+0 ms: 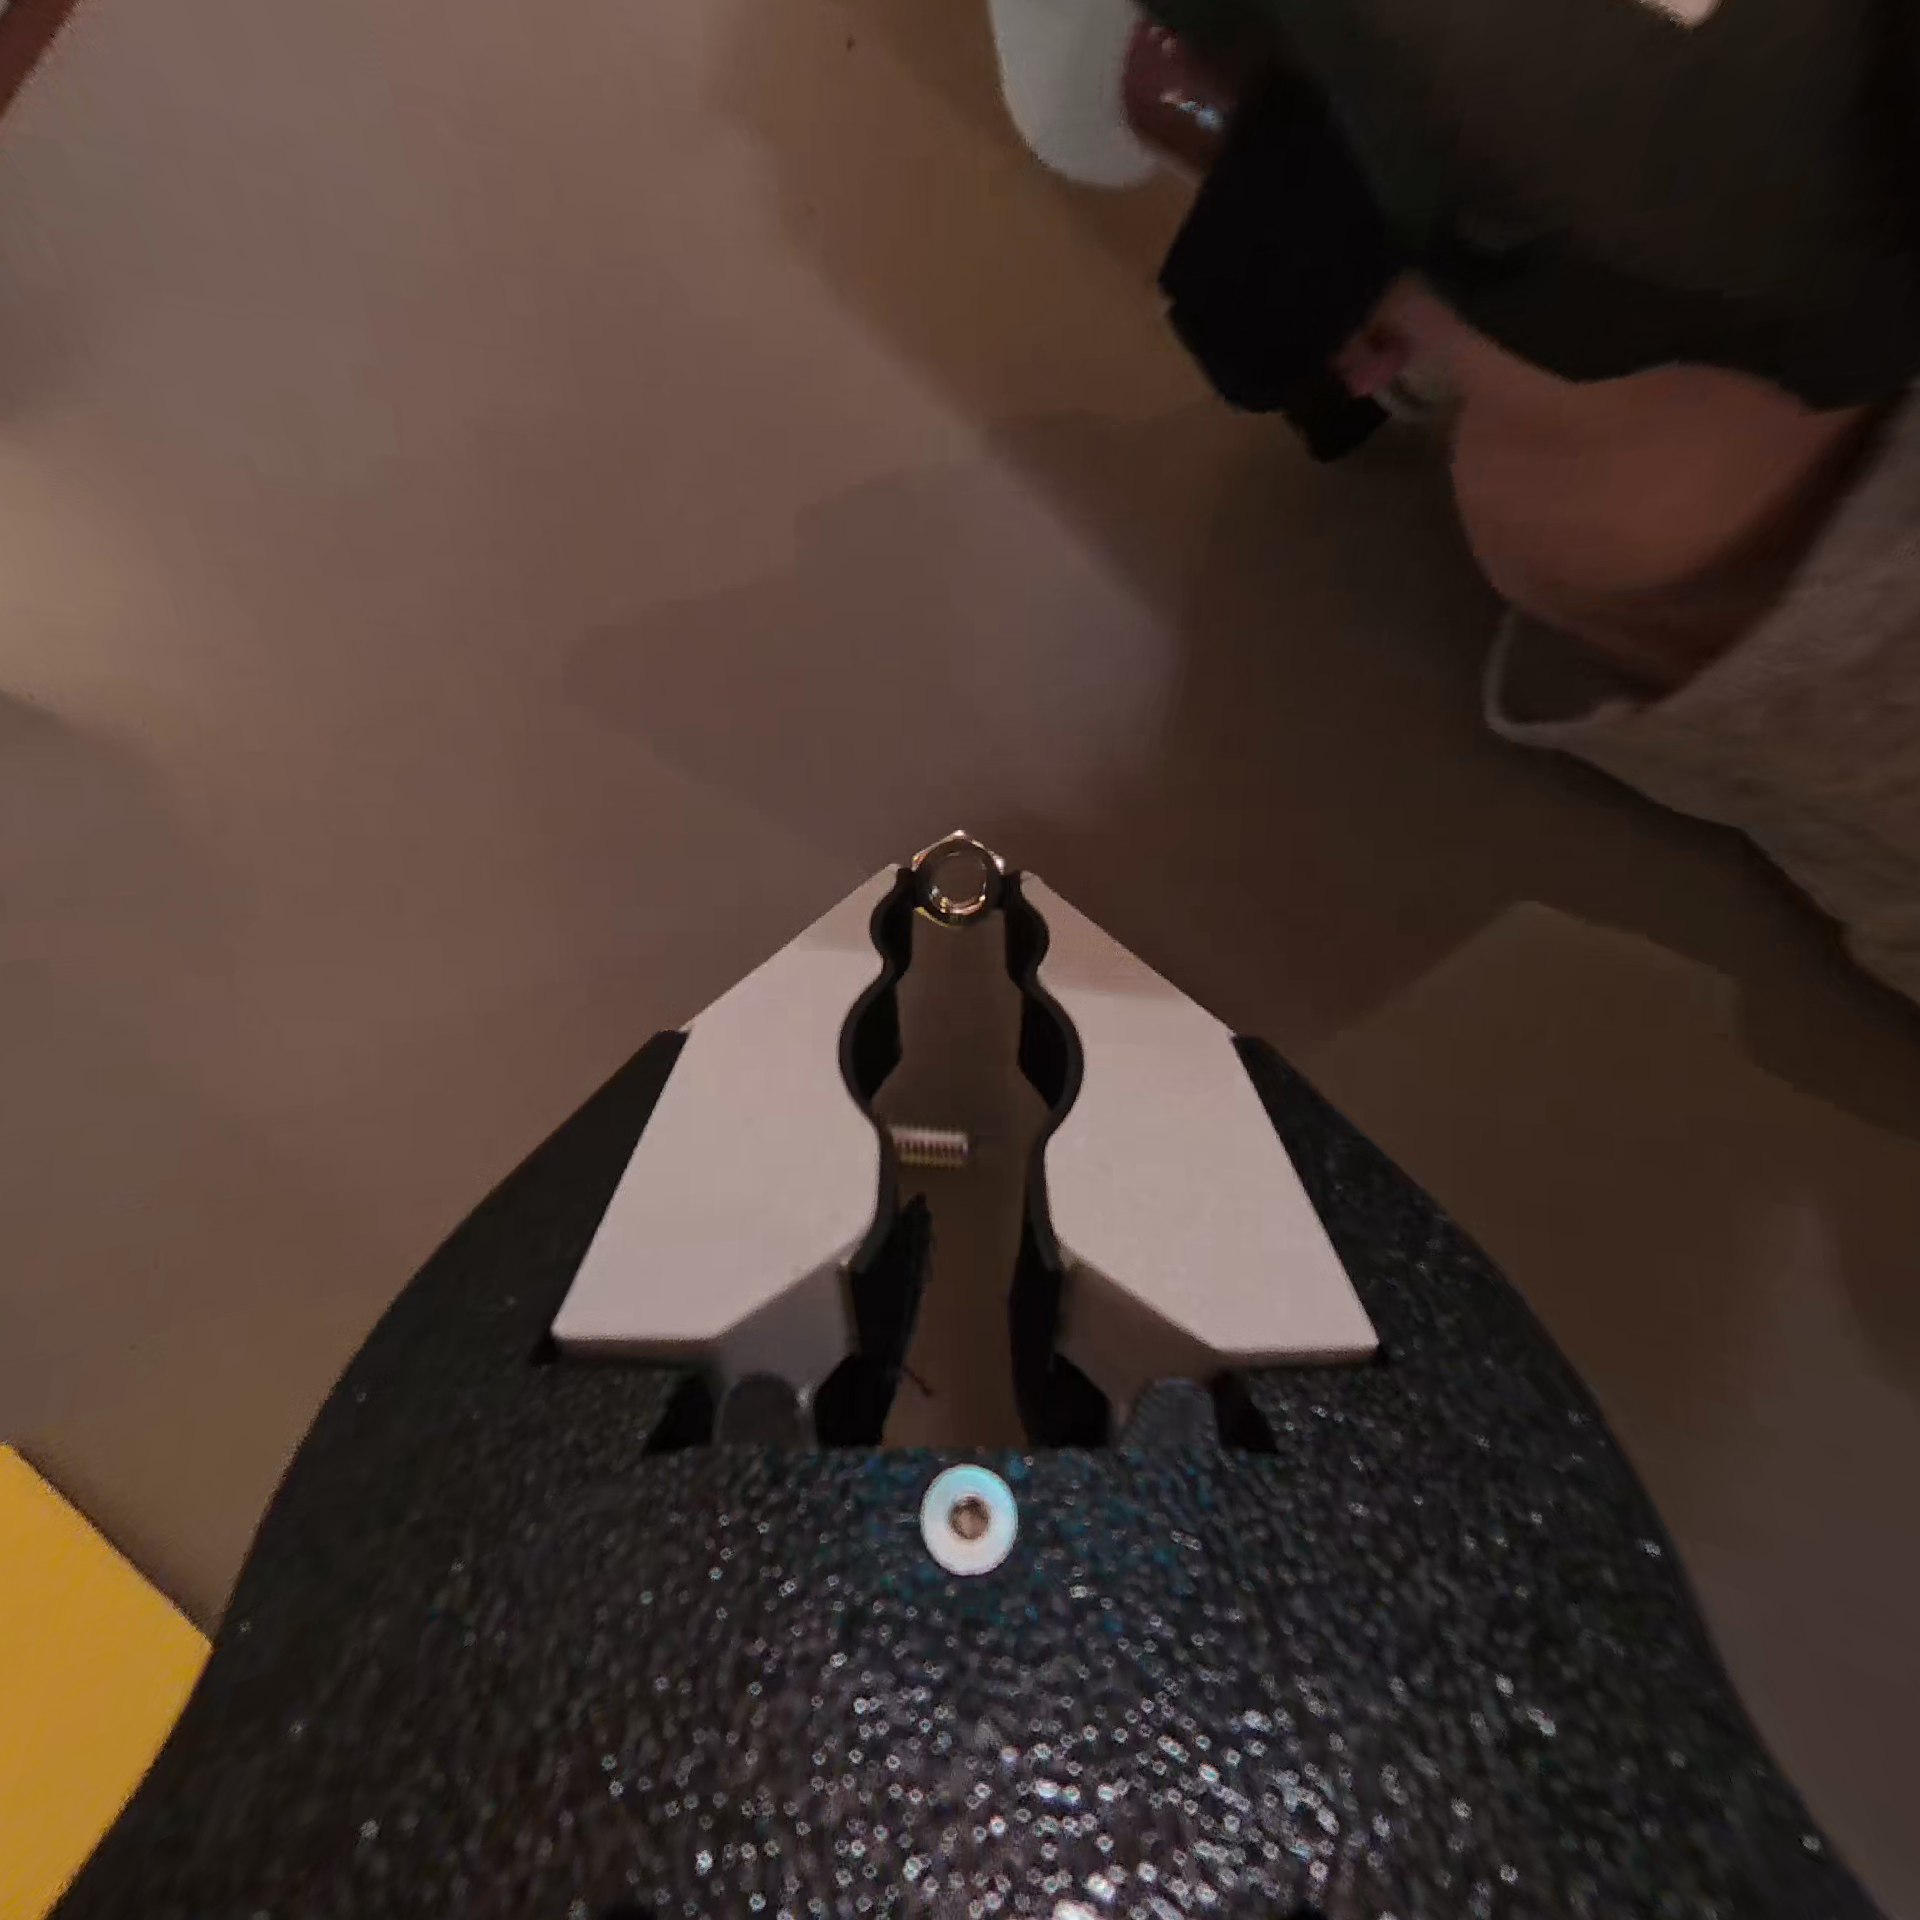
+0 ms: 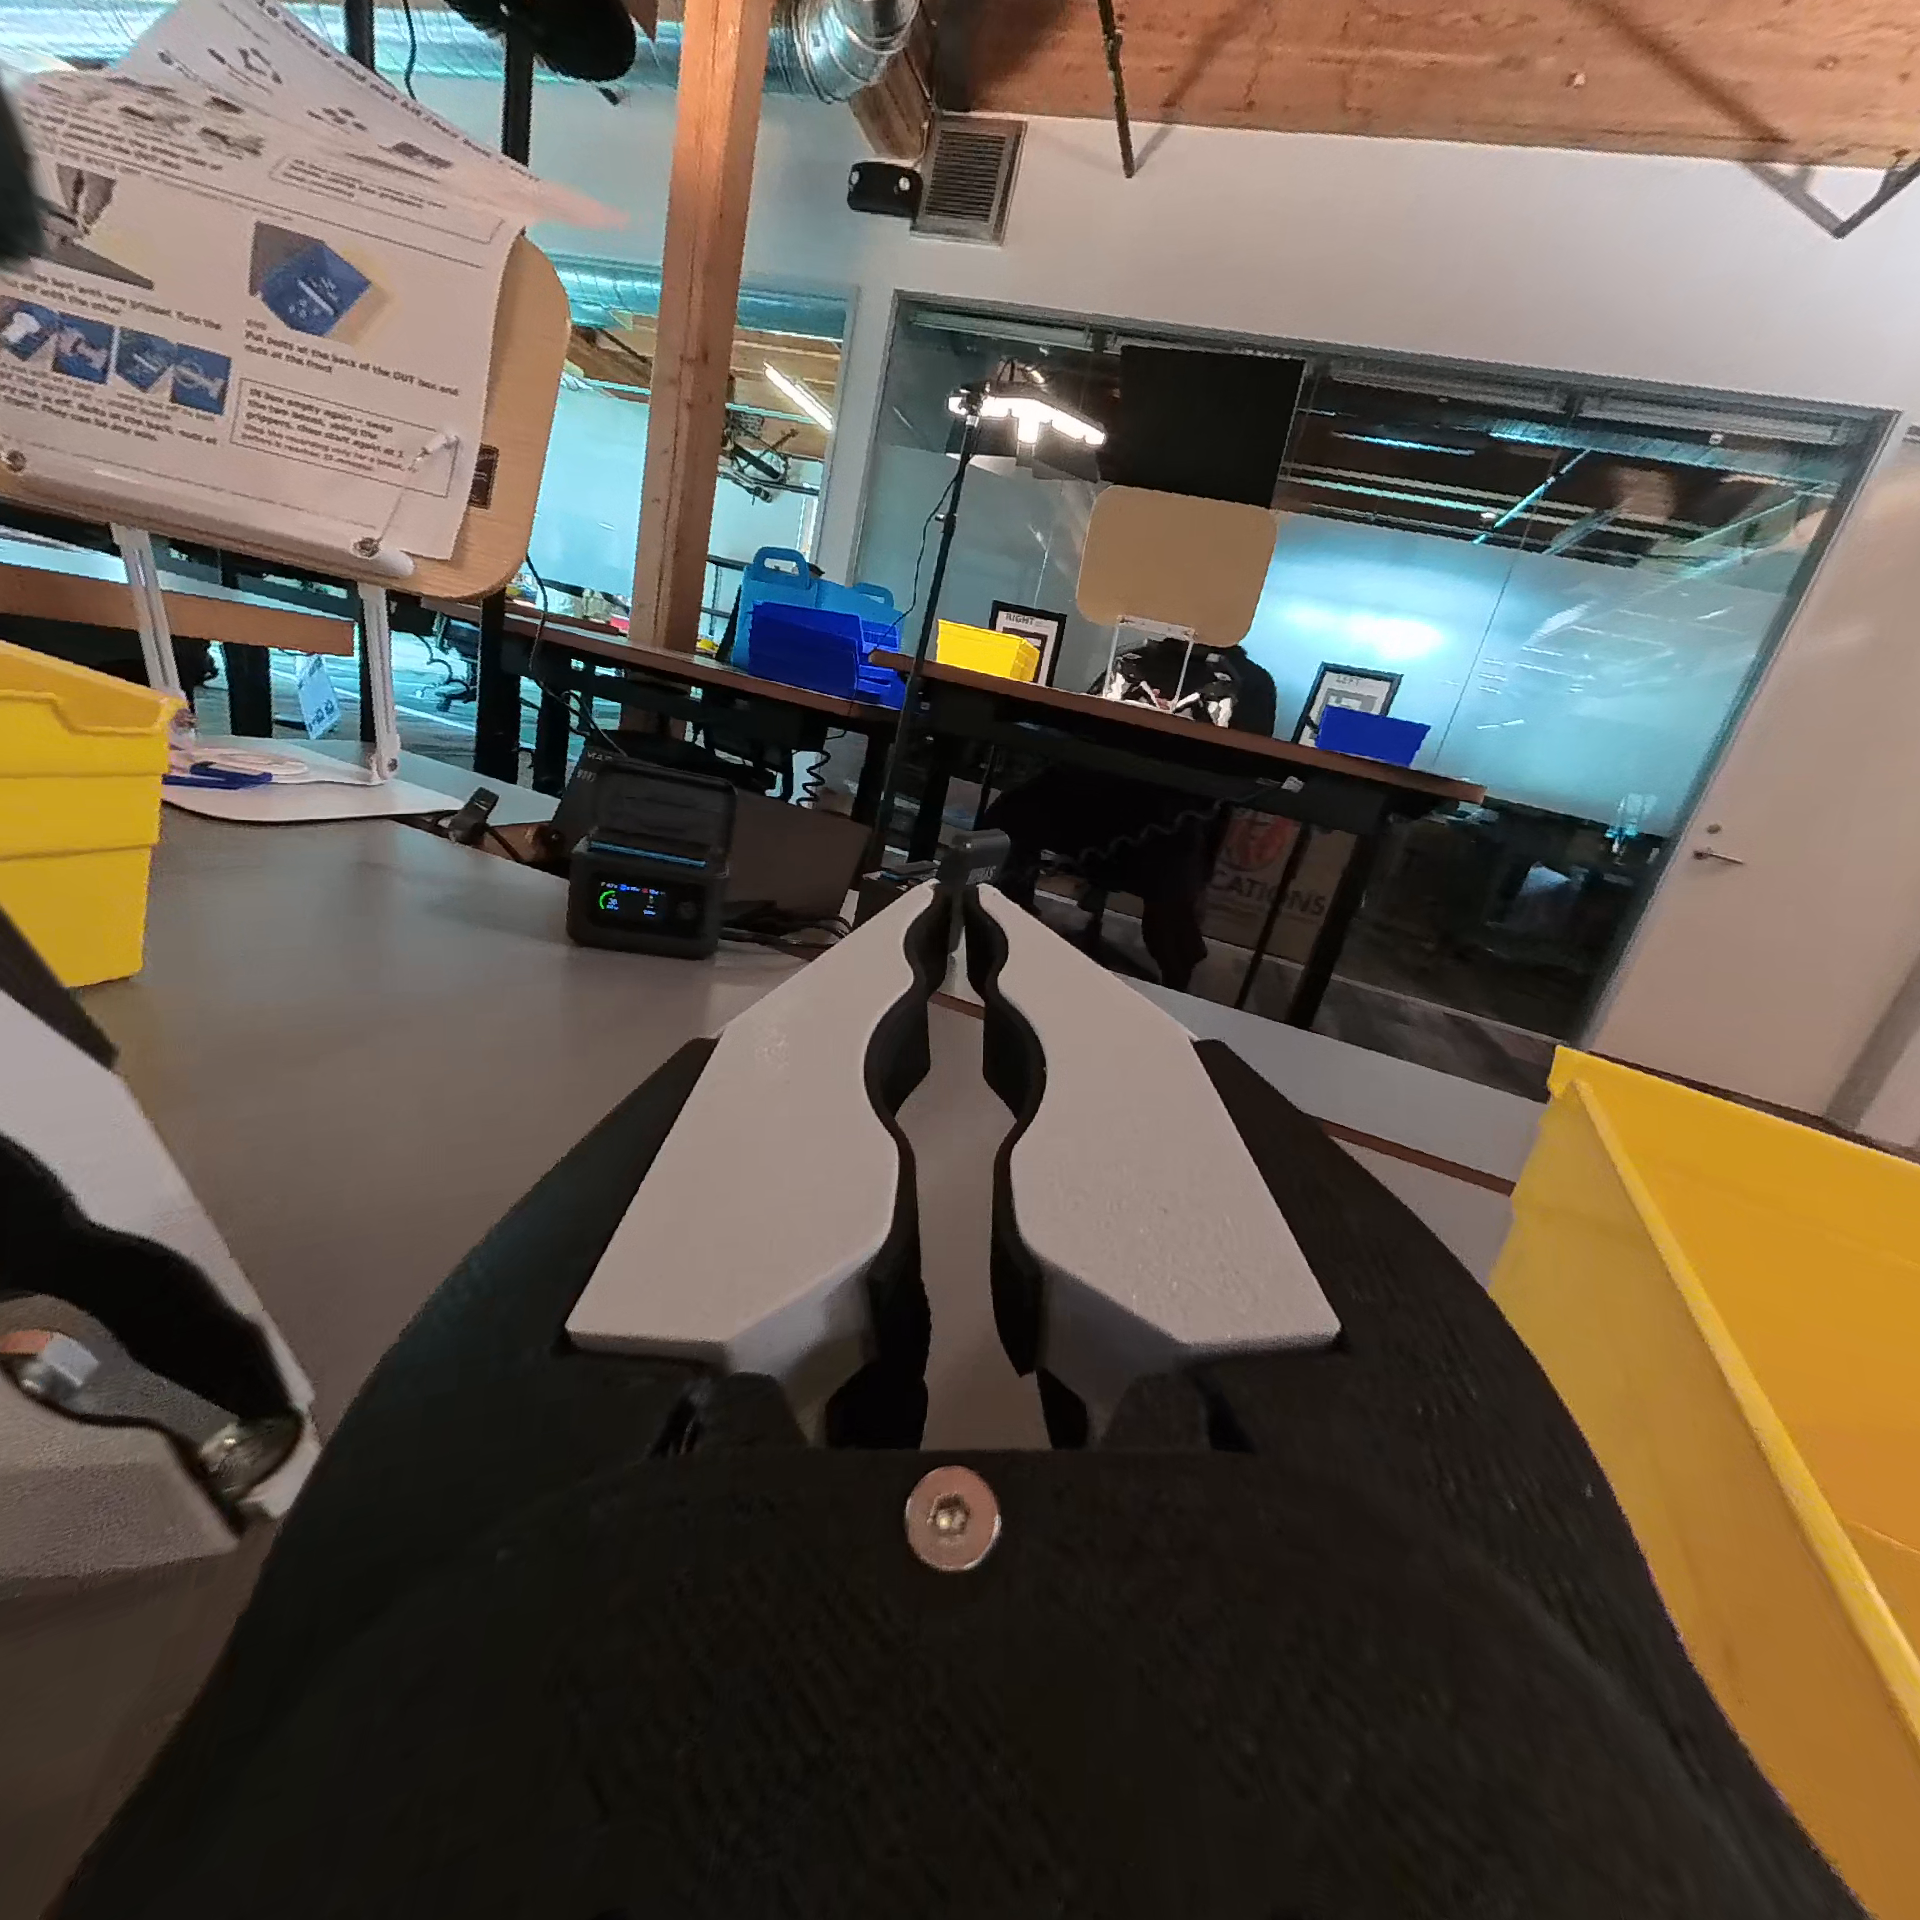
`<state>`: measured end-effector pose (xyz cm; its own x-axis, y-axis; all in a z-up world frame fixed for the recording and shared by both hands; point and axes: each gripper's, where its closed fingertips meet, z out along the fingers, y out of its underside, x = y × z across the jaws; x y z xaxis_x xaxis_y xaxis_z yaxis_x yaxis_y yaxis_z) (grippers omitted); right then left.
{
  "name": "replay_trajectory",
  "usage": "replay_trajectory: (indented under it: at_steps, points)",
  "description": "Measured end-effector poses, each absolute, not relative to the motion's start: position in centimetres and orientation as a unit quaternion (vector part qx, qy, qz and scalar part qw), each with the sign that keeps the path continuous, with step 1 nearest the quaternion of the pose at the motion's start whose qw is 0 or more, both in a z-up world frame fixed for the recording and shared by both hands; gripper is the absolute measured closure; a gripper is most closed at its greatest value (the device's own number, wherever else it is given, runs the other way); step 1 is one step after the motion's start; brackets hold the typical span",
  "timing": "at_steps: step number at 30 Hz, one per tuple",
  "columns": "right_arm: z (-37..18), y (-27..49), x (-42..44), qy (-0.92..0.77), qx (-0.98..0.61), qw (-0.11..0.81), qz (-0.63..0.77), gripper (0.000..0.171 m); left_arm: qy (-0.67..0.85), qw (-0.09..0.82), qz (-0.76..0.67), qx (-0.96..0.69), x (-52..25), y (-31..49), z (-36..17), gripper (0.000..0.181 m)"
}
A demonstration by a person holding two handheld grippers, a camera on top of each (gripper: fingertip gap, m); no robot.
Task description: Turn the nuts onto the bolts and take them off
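Observation:
My left gripper (image 1: pixel 958 883) is shut on a small silver nut (image 1: pixel 958 885) pinched at its fingertips, hole facing the camera, above the blurred beige table (image 1: pixel 520 623). The same gripper and nut (image 2: pixel 244 1449) show at the lower left of the right wrist view. My right gripper (image 2: pixel 958 920) has its jaws almost together with a thin gap, and I see nothing held between them. It is held above the grey table (image 2: pixel 416 1018). In the left wrist view it shows as a black shape (image 1: pixel 1351 260) at the upper right, held by a hand (image 1: pixel 1621 520). No bolt is clearly visible.
A yellow bin (image 2: pixel 1714 1403) stands close on the right and another yellow bin (image 2: pixel 73 810) at the left. A black power unit with a lit screen (image 2: pixel 649 883) sits ahead on the table. An instruction sheet on a stand (image 2: pixel 260 343) rises at the upper left.

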<state>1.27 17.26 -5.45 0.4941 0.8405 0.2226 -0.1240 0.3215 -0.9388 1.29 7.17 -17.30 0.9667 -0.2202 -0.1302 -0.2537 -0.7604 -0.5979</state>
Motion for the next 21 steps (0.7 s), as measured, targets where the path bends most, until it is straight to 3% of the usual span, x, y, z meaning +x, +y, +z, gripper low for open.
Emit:
replay_trajectory:
  at_steps: [1,8,12,16,21]
  points:
    - [-5.4,17.2,1.3,-0.376,-0.477,0.721,0.335,0.171,0.122,0.322,0.022,-0.939,1.2,7.3,-17.5,0.166]
    - [-5.4,17.1,1.1,-0.380,-0.474,0.718,0.339,0.170,0.093,0.313,-0.009,-0.945,1.3,7.3,-18.7,0.164]
    - [-5.5,16.8,1.1,-0.381,-0.473,0.719,0.337,0.171,0.064,0.357,0.004,-0.932,0.4,7.7,-17.2,0.107]
    - [-5.5,16.6,0.9,-0.384,-0.472,0.721,0.330,0.171,0.055,0.496,0.098,-0.861,-2.5,8.3,-11.7,0.066]
    - [-5.5,16.4,0.5,-0.394,-0.469,0.725,0.314,0.171,0.037,0.634,0.231,-0.737,-7.2,5.9,-5.5,0.047]
